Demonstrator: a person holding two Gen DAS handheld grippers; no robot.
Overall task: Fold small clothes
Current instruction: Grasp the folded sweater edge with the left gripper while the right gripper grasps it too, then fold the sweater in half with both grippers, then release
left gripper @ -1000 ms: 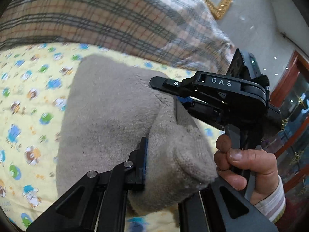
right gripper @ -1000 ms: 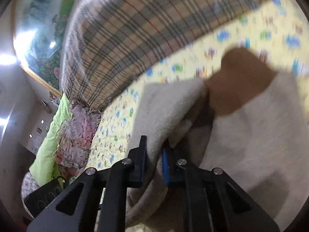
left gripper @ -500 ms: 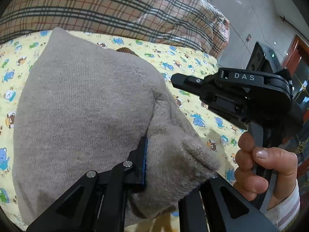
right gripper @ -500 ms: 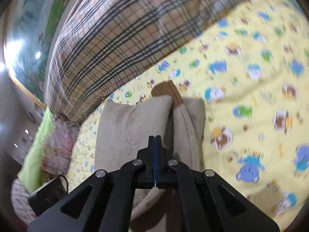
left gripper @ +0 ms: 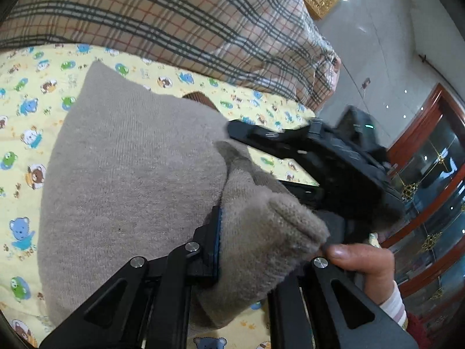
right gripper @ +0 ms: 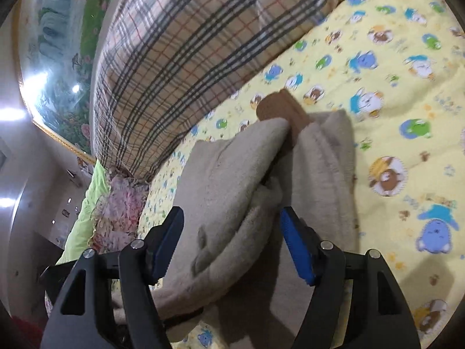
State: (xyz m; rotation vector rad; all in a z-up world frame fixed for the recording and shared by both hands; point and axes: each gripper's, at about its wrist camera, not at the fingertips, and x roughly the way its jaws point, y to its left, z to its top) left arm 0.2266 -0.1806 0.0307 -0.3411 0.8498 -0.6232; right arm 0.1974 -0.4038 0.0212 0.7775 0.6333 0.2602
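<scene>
Straddling a folded edge of the sweater (right gripper: 232, 203), the right gripper (right gripper: 229, 232) has its blue pads (right gripper: 295, 247) wide apart, cloth lying between them but nothing pinched, so it holds nothing. From this tool the garment runs forward and slightly right, its long axis pointing toward the brown cuff (right gripper: 283, 110) at the far end. The left gripper (left gripper: 255, 244) is clamped on a thick bunch of the same knit; only its left finger (left gripper: 213, 241) shows, the other buried under wool, and the fabric bulges over the grip. From there the sweater (left gripper: 130, 174) spreads away up and left as a broad flat panel. The right hand (left gripper: 363, 261) and its tool sit just beside that held bunch, so both arms are at the near end and the right is the free one. My judgement: the next move depends on the right pads closing on the layered edge directly ahead, then carrying it along that axis toward the cuff. The garment lies on a yellow cartoon-print sheet (right gripper: 407, 116), soft and likely to wrinkle under a drag. Beyond is a plaid quilt (right gripper: 189, 43), then a framed picture (right gripper: 61, 58) on the wall, and a wooden cabinet (left gripper: 430, 160) off to the side.
</scene>
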